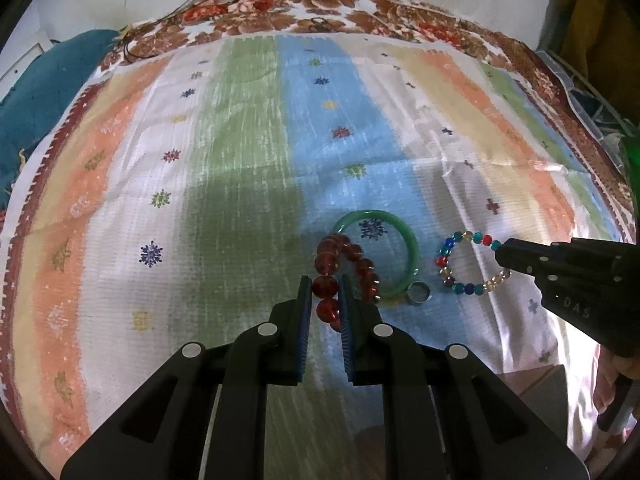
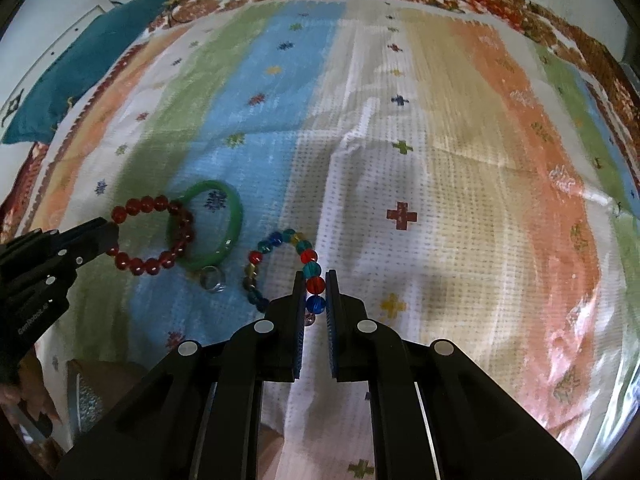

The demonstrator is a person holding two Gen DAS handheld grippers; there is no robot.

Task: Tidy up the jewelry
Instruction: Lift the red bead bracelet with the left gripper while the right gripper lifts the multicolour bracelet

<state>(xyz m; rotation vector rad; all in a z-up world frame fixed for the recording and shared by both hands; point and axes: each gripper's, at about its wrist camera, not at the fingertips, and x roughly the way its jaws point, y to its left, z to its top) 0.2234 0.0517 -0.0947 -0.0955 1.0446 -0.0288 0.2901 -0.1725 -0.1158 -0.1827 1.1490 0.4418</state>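
Observation:
My left gripper is shut on a red bead bracelet, whose far side lies across a green bangle. A small silver ring rests against the bangle's near edge. My right gripper is shut on a multicoloured bead bracelet just right of the bangle. The red bracelet, the ring and the left gripper also show in the right wrist view. The right gripper shows in the left wrist view, holding the multicoloured bracelet.
Everything lies on a striped cloth with small flower and cross prints and a brown floral border. A teal cushion sits at the far left. Thin black cords run along the far edge. The cloth's near edge drops off by my hands.

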